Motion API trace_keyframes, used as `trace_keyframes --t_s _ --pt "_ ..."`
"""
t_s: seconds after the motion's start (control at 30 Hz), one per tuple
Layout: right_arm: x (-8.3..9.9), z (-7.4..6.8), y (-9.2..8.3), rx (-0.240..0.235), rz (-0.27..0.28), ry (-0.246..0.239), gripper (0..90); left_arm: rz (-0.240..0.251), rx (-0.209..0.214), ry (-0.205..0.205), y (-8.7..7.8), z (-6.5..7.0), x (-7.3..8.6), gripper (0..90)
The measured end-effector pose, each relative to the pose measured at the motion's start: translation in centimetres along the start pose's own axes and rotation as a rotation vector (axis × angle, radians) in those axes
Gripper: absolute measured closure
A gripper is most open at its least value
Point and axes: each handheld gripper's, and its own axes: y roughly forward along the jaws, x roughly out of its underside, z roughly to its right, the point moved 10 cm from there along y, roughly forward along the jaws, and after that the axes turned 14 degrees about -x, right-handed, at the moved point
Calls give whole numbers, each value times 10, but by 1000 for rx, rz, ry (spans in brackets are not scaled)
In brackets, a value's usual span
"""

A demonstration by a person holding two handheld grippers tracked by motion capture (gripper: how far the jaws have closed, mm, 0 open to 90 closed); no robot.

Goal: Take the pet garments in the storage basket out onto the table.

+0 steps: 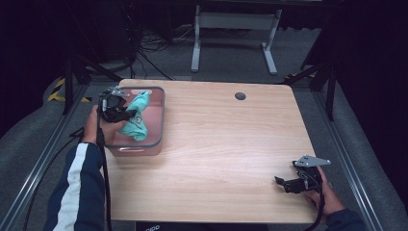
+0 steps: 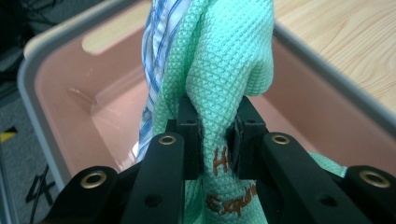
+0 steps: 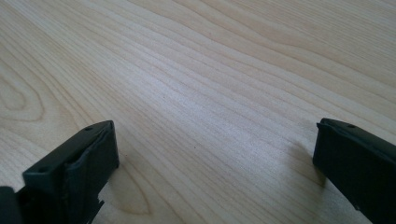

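The person's left forearm, in a dark sleeve with a white stripe, reaches up along the left edge of the light wooden table (image 1: 226, 144), and the left hand (image 1: 98, 127) holds the left gripper (image 1: 126, 114) level over a translucent pink plastic bin with a grey rim (image 1: 161, 118), which sits at the table's far left corner. The gripper's black jaws point toward the table's right side and are pinched tight on a mint-green waffle-weave cloth (image 1: 137, 118). In the left gripper view the pads (image 2: 189, 140) press a gathered fold of that cloth (image 2: 224, 70) from both sides; orange lettering shows on the fabric just below the pinch. A strip of blue-and-white striped fabric (image 2: 156, 51) lies against the cloth's left side. The cloth hangs in a long bunch, its long axis running from the far rim of the bin down toward the near wall, its lower end inside the bin.

The right hand (image 1: 325, 195) rests at the table's near right corner, holding the right gripper (image 1: 284, 183) low and level, pointed toward the left. Its jaws stand wide apart over bare wood grain, with nothing between them.
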Motion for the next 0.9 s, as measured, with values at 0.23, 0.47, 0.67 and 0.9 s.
trace_keyframes --t_s 0.23,0.47,0.67,0.9 --pt "0 0 0 0 2 4 6 66 -4 19 -24 3 -14 770" --pt "0 0 0 0 3 5 6 109 -3 63 -44 14 -27 770" --pt "0 0 0 0 3 5 6 141 12 106 -56 27 -36 770" --pt "0 0 0 0 3 5 6 172 43 155 -69 49 -49 770"
